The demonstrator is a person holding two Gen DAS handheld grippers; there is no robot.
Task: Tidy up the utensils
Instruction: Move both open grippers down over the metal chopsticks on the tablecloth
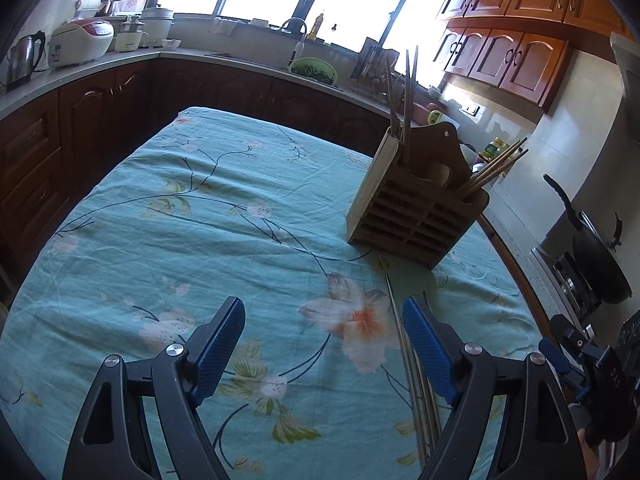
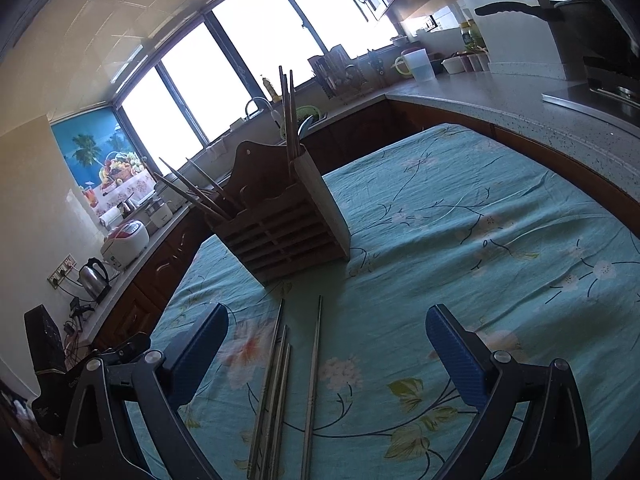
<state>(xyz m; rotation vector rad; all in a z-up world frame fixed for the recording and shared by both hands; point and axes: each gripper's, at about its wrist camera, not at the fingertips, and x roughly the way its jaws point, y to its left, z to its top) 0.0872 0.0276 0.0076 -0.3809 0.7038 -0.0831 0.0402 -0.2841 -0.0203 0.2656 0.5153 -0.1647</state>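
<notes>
A wooden slatted utensil holder point(image 1: 412, 204) stands on the table with wooden chopsticks point(image 1: 408, 108) sticking out of two of its compartments; it also shows in the right wrist view point(image 2: 288, 220). Several metal chopsticks point(image 2: 280, 384) lie flat on the floral cloth in front of the holder, between the fingers of my right gripper point(image 2: 326, 356), which is open and empty above them. In the left wrist view the metal chopsticks point(image 1: 404, 344) lie just inside the right finger. My left gripper point(image 1: 324, 344) is open and empty over the cloth.
The table wears a teal floral cloth point(image 1: 224, 208). Kitchen counters surround it, with a rice cooker point(image 1: 80, 42), kettle point(image 1: 24, 60), sink and green colander point(image 1: 314, 70). A wok point(image 1: 596, 264) sits on the stove to the right. The other gripper point(image 1: 592, 364) shows at the right edge.
</notes>
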